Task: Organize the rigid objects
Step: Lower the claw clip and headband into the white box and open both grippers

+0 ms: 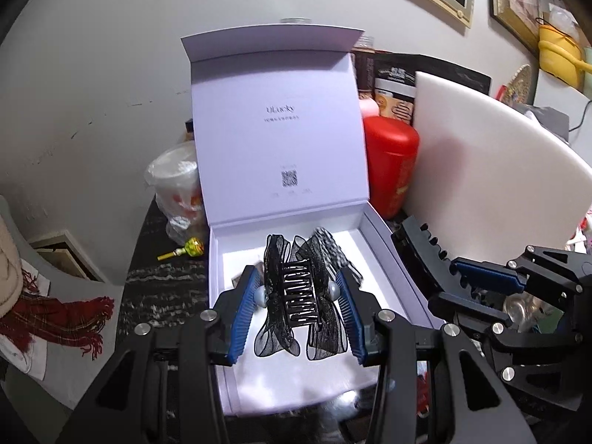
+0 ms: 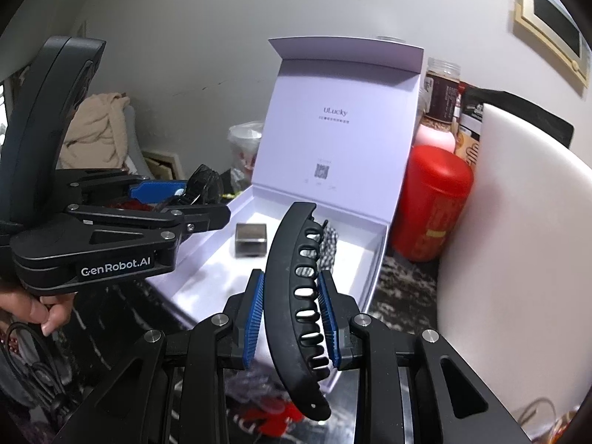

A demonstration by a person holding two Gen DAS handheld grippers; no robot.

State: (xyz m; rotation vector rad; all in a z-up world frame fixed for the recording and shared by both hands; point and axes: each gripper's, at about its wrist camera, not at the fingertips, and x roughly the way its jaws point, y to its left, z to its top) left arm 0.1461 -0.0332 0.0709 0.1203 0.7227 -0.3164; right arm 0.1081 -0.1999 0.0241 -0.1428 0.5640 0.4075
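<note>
An open white gift box (image 1: 399, 259) with its lid up stands on the dark table; it also shows in the right wrist view (image 2: 373, 259). My left gripper (image 1: 299, 288) is shut on a black mesh bow hair claw (image 1: 299, 296) with pearl beads, held over the box. My right gripper (image 2: 290, 296) is shut on a long black banana hair clip (image 2: 292, 296), held at the box's near right edge; that clip also shows in the left wrist view (image 1: 425, 255). Inside the box lie a small grey block (image 2: 251, 238) and a checkered fabric piece (image 2: 331, 244).
A red canister (image 1: 390, 162) and a white board (image 1: 492, 170) stand right of the box. A plastic-wrapped cup (image 1: 177, 185) and a yellow lollipop (image 1: 185, 249) sit to its left. Jars and packets (image 2: 442, 88) stand behind. A red scarf (image 1: 55, 314) lies far left.
</note>
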